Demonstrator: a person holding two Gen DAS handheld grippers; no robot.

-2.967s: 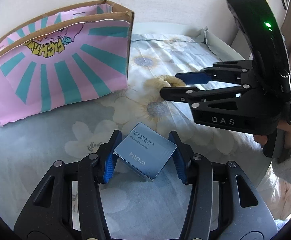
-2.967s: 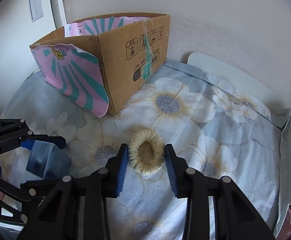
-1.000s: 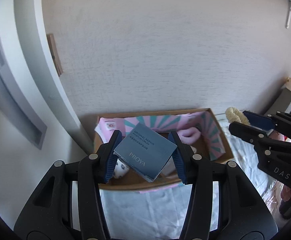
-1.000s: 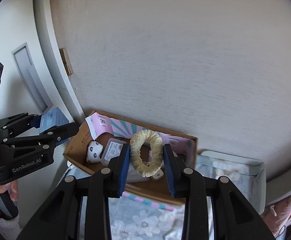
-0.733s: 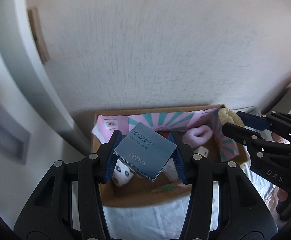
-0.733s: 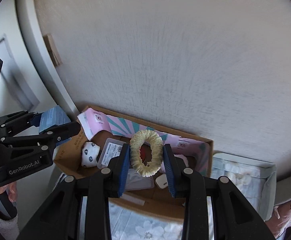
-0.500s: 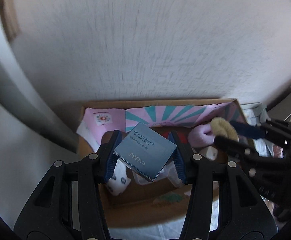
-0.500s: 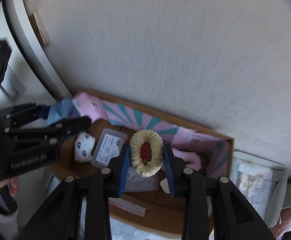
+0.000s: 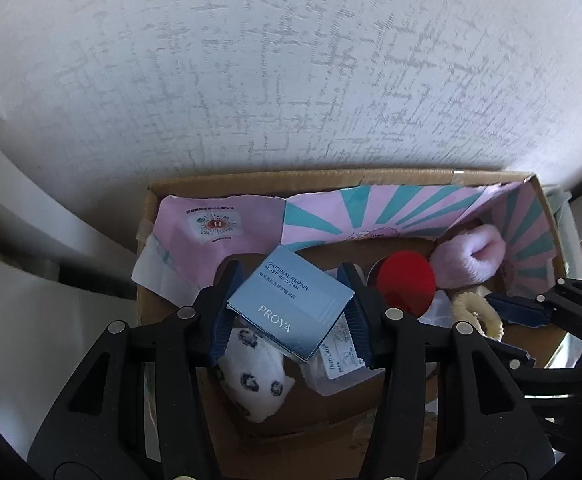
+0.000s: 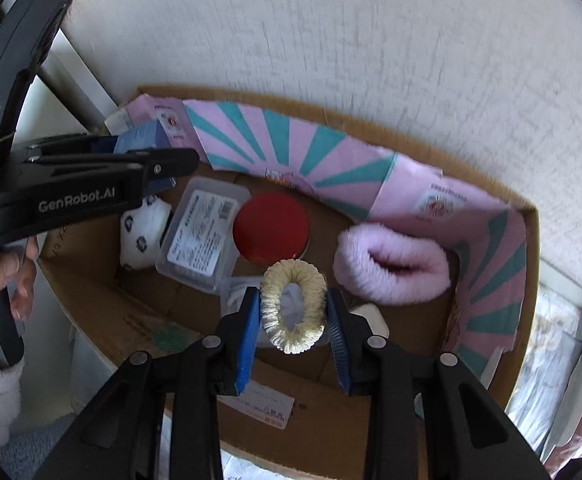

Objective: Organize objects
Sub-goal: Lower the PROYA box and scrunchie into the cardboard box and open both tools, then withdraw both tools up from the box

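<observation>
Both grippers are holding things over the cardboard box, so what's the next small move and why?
Probably lower a bit more, then open the jaws. The left gripper grips the blue box, the right gripper the cream scrunchie, both already above the open cardboard box.

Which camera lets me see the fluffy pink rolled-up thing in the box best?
The right wrist view. There the fluffy pink rolled-up thing lies whole and unhidden in the open cardboard box, right of the round red lid. In the left wrist view it sits small near the picture's right edge, with its lower part hidden.
</observation>
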